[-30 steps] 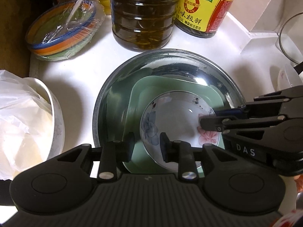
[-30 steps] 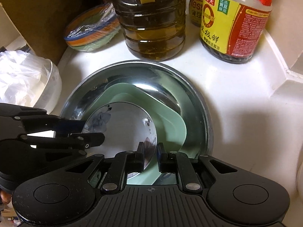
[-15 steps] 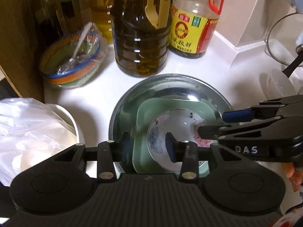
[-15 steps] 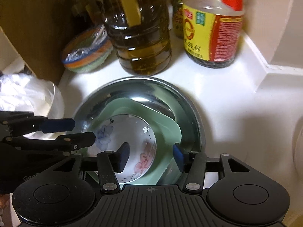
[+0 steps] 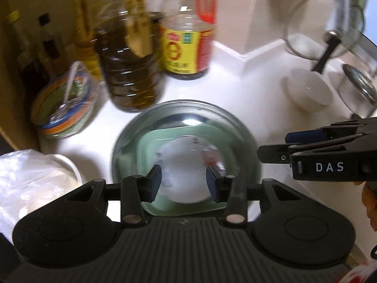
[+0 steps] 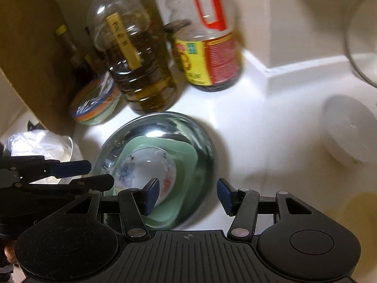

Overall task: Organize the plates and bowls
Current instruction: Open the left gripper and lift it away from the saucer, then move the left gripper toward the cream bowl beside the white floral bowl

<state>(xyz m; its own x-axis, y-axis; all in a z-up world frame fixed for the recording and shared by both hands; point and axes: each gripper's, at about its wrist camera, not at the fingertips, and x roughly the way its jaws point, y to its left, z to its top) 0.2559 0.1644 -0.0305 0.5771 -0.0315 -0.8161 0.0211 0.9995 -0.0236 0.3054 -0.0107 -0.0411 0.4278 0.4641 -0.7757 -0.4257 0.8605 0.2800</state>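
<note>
**A:** Where do things stand with the dishes?

**B:** They sit nested on the white tabletop: a floral bowl inside a pale green square plate, both inside a steel basin. Both tools hang above, holding nothing. The left gripper has its jaws apart over the floral bowl, and the right gripper is spread wide over the basin's near rim.

**A:** What might go wrong?

**B:** I'd judge the stack itself is the risk. The floral bowl looks like glazed ceramic, smooth and rounded, resting on a plate with sloping sides, so a nudge on the basin could make it slide or clink. The polished steel is slick, so a pinch on its thin rim may slip.

**A:** And the surroundings?

**B:** Crowded. A ribbed plastic oil jug and a labelled sauce bottle stand just behind the basin, a film-wrapped striped bowl to the left, a small white bowl to the right. A careless swing could knock one over.
</note>
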